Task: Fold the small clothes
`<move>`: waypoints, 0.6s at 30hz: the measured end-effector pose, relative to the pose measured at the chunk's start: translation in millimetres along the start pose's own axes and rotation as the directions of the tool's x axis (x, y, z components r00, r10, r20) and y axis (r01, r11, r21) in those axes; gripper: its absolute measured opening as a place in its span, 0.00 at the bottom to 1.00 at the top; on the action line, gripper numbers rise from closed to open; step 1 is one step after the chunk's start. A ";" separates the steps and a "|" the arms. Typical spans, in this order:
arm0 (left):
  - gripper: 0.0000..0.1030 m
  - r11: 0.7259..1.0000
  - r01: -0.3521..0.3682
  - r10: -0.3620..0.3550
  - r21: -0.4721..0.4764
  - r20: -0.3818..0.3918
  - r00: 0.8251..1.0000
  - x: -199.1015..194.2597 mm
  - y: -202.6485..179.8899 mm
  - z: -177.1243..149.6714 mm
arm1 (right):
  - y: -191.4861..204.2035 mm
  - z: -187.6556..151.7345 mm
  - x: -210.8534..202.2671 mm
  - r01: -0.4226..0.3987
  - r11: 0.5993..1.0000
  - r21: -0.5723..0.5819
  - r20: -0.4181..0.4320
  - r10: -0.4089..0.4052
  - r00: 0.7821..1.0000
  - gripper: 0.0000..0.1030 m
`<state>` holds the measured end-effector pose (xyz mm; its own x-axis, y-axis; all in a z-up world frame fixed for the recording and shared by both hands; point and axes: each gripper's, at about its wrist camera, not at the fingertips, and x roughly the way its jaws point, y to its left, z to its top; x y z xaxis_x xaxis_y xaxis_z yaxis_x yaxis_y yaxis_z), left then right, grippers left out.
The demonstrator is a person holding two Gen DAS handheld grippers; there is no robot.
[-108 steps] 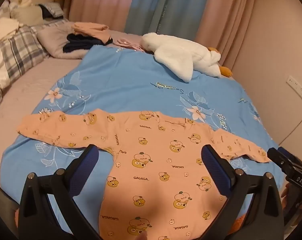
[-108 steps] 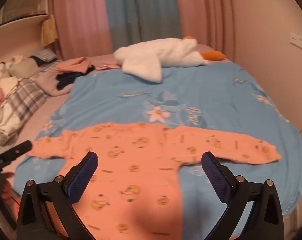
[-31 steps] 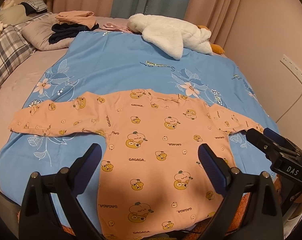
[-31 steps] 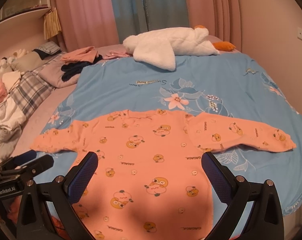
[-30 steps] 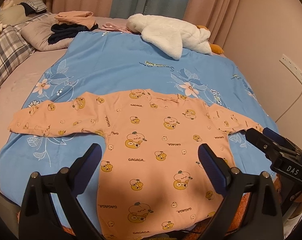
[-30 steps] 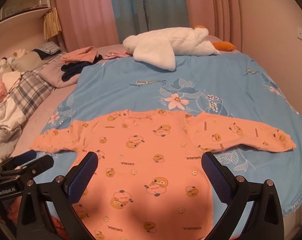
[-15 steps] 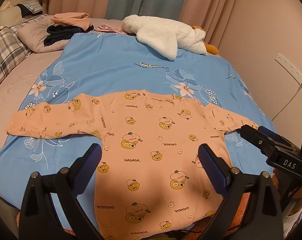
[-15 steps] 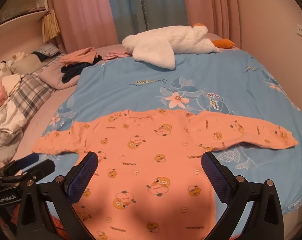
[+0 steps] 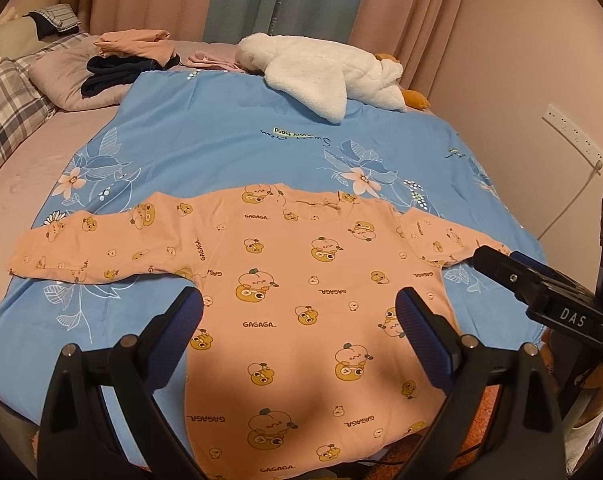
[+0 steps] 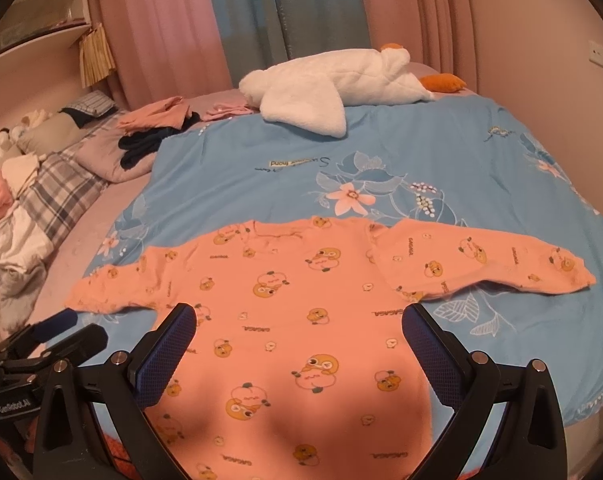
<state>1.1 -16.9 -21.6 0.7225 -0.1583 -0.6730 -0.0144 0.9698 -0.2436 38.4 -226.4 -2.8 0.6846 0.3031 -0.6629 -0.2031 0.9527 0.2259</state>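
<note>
An orange long-sleeved child's top (image 9: 301, 280) (image 10: 301, 300) with cartoon prints lies flat on a blue flowered sheet (image 9: 221, 140) (image 10: 441, 168), both sleeves spread out sideways. Its hem hangs over the near edge of the bed. My left gripper (image 9: 299, 312) hovers open above the lower body of the top, holding nothing. My right gripper (image 10: 299, 324) is likewise open and empty above the same part. In the left wrist view the right gripper's fingers (image 9: 501, 268) show at the right, near the right cuff. The left gripper's fingers (image 10: 57, 324) appear at the left in the right wrist view.
A white plush goose (image 9: 321, 72) (image 10: 333, 80) lies at the far end of the sheet. Folded clothes (image 9: 129, 52) (image 10: 153, 124) and plaid bedding (image 9: 5, 108) (image 10: 49, 200) sit at the far left. A wall with a socket strip (image 9: 573, 136) runs along the right; curtains hang behind.
Both grippers have drawn back and risen a little, so more of the top and the bed shows. The top has not moved and both grippers stay open.
</note>
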 end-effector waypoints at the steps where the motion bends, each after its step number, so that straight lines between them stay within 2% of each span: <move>1: 0.94 1.000 0.002 -0.002 -0.002 -0.002 1.000 0.4 -0.2 0.1 | -1.0 0.1 0.1 0.002 1.000 0.004 -0.001 -0.002 1.000 0.99; 18: 0.94 0.999 0.044 -0.044 -0.008 -0.041 0.998 13.1 -8.5 3.4 | -25.5 -1.4 0.2 0.020 0.997 0.081 -0.014 -0.019 1.000 0.99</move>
<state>13.1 -26.6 -25.9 0.6936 -0.2082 -0.6896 0.0118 0.9605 -0.2780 42.7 -250.6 -9.7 0.6783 0.2856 -0.6770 -0.1322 0.9538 0.2699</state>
